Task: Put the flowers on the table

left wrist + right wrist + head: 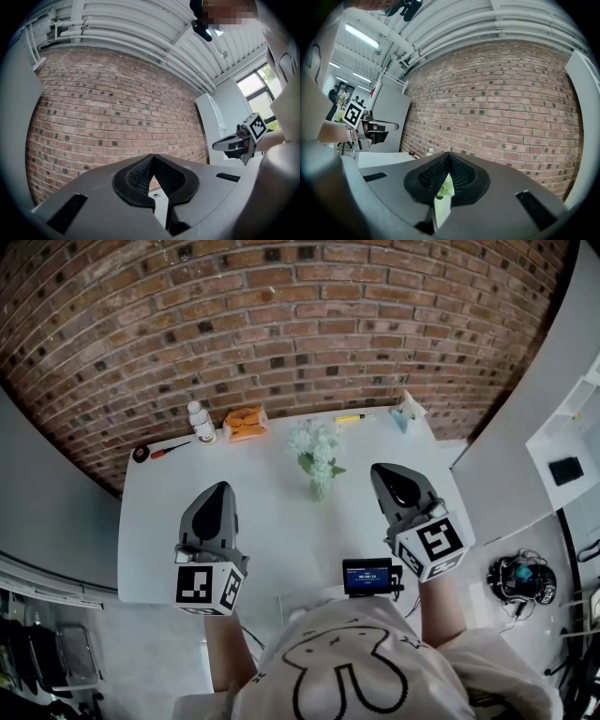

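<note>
Left claw (221, 487), right claw (379, 469) closed; one flower bunch (317, 452).

Head view steeply down over table (272, 540), gripper views low and level, all sharing the brick wall (281, 315)

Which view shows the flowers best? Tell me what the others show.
Head view: the flowers stand whole on the white table. The right gripper view shows only a green sliver of them behind its jaws; the left gripper view shows none.
</note>
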The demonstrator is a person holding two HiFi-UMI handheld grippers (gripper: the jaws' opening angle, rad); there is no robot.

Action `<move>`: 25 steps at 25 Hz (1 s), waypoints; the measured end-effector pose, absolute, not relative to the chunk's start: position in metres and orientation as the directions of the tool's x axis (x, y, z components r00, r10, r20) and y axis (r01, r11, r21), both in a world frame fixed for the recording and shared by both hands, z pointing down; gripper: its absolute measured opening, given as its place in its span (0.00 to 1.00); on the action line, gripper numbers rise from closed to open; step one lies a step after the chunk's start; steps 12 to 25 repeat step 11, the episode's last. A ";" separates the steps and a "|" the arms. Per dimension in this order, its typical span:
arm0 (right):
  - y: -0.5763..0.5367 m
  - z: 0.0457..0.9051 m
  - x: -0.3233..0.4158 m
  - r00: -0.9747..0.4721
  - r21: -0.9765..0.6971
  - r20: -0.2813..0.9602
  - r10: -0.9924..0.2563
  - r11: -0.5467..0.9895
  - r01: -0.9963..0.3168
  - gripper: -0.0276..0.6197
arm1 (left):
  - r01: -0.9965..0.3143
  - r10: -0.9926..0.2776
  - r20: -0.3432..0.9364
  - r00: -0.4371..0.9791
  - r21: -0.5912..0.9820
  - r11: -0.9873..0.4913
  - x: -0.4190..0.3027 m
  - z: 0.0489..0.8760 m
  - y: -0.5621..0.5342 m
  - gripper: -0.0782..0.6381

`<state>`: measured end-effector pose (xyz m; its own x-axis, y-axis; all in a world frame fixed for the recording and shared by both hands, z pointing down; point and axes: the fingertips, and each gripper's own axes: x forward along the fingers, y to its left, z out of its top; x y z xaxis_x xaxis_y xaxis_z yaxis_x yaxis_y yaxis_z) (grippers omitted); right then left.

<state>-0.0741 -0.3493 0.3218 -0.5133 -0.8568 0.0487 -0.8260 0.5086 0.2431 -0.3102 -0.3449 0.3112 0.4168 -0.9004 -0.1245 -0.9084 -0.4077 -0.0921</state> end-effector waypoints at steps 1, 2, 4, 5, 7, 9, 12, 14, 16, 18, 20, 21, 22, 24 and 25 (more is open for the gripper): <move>-0.350 0.322 -0.073 -0.513 0.242 0.049 -0.857 0.508 -0.827 0.07 | -0.909 -0.901 -0.124 0.416 -0.094 -0.407 -0.310 0.311 -0.345 0.12; -0.350 0.323 -0.073 -0.513 0.239 0.048 -0.857 0.508 -0.827 0.07 | -0.909 -0.901 -0.123 0.416 -0.095 -0.406 -0.310 0.312 -0.345 0.12; -0.351 0.325 -0.072 -0.513 0.231 0.046 -0.857 0.509 -0.829 0.07 | -0.909 -0.902 -0.121 0.415 -0.097 -0.405 -0.309 0.312 -0.345 0.12; -0.352 0.325 -0.072 -0.514 0.227 0.046 -0.857 0.510 -0.830 0.07 | -0.910 -0.902 -0.120 0.414 -0.099 -0.404 -0.309 0.312 -0.345 0.12; -0.353 0.326 -0.071 -0.516 0.223 0.046 -0.855 0.513 -0.829 0.07 | -0.912 -0.905 -0.120 0.408 -0.102 -0.398 -0.310 0.311 -0.346 0.12; -0.353 0.328 -0.071 -0.519 0.222 0.050 -0.853 0.517 -0.827 0.07 | -0.915 -0.908 -0.121 0.400 -0.104 -0.389 -0.311 0.311 -0.346 0.12; -0.354 0.329 -0.072 -0.523 0.225 0.053 -0.851 0.521 -0.824 0.07 | -0.918 -0.912 -0.120 0.392 -0.110 -0.380 -0.313 0.313 -0.346 0.12; -0.354 0.329 -0.072 -0.523 0.225 0.053 -0.851 0.521 -0.824 0.07 | -0.918 -0.912 -0.120 0.392 -0.110 -0.380 -0.313 0.313 -0.346 0.12; -0.354 0.329 -0.072 -0.523 0.225 0.053 -0.851 0.521 -0.824 0.07 | -0.918 -0.912 -0.120 0.392 -0.110 -0.380 -0.313 0.313 -0.346 0.12; -0.354 0.329 -0.072 -0.523 0.225 0.053 -0.851 0.521 -0.824 0.07 | -0.918 -0.912 -0.120 0.392 -0.110 -0.380 -0.313 0.313 -0.346 0.12; -0.354 0.329 -0.072 -0.523 0.225 0.053 -0.851 0.521 -0.824 0.07 | -0.918 -0.912 -0.120 0.392 -0.110 -0.380 -0.313 0.313 -0.346 0.12; -0.354 0.329 -0.072 -0.523 0.225 0.053 -0.851 0.521 -0.824 0.07 | -0.918 -0.912 -0.120 0.392 -0.110 -0.380 -0.313 0.313 -0.346 0.12; -0.354 0.329 -0.072 -0.523 0.225 0.053 -0.851 0.521 -0.824 0.07 | -0.918 -0.912 -0.120 0.392 -0.110 -0.380 -0.313 0.313 -0.346 0.12; -0.354 0.329 -0.072 -0.523 0.225 0.053 -0.851 0.521 -0.824 0.07 | -0.918 -0.912 -0.120 0.392 -0.110 -0.380 -0.313 0.313 -0.346 0.12; -0.354 0.329 -0.072 -0.523 0.225 0.053 -0.851 0.521 -0.824 0.07 | -0.918 -0.912 -0.120 0.392 -0.110 -0.380 -0.313 0.313 -0.346 0.12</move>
